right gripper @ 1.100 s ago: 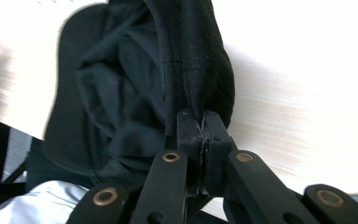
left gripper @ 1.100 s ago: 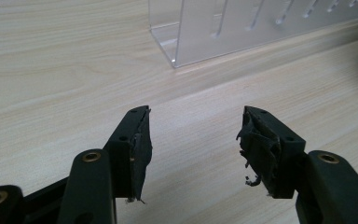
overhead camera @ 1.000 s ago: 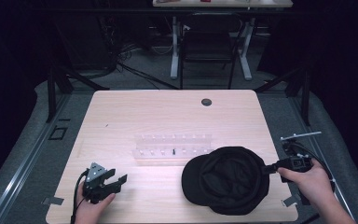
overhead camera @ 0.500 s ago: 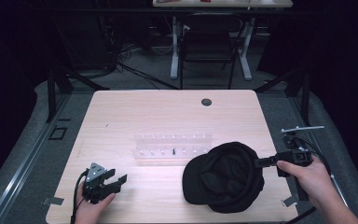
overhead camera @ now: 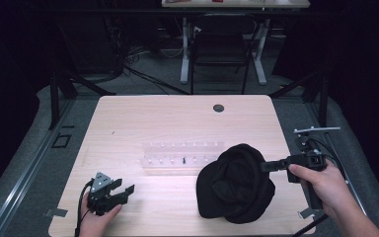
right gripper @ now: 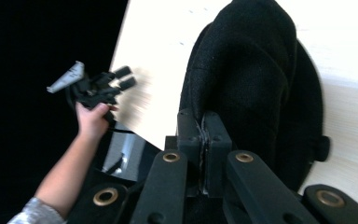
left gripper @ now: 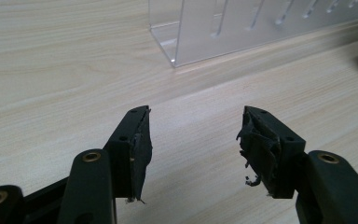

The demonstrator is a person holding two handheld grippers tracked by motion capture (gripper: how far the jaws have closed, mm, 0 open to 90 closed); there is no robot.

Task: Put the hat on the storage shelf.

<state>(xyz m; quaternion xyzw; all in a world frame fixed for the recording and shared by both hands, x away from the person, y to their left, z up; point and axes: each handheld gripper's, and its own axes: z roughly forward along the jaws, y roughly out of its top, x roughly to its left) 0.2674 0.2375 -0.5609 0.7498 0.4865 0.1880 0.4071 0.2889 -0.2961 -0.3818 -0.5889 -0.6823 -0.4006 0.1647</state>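
Observation:
A black cap lies at the front right of the wooden table, its right side lifted and folded over. My right gripper is shut on that edge; in the right gripper view the jaws are closed on the cap's fabric. At the front left, my left gripper is held open just above the table with nothing in it. In the left gripper view the worn pads stand wide apart over bare wood.
A clear acrylic rack with rows of pegs sits mid-table, left of the cap, with a small dark piece on it. It shows ahead of the left gripper. A round grommet is at the far side. Chair and desk legs stand beyond.
My right gripper has moved left and upward with the cap's edge, so the cap is now bunched and raised on its right side. The left gripper has stayed put.

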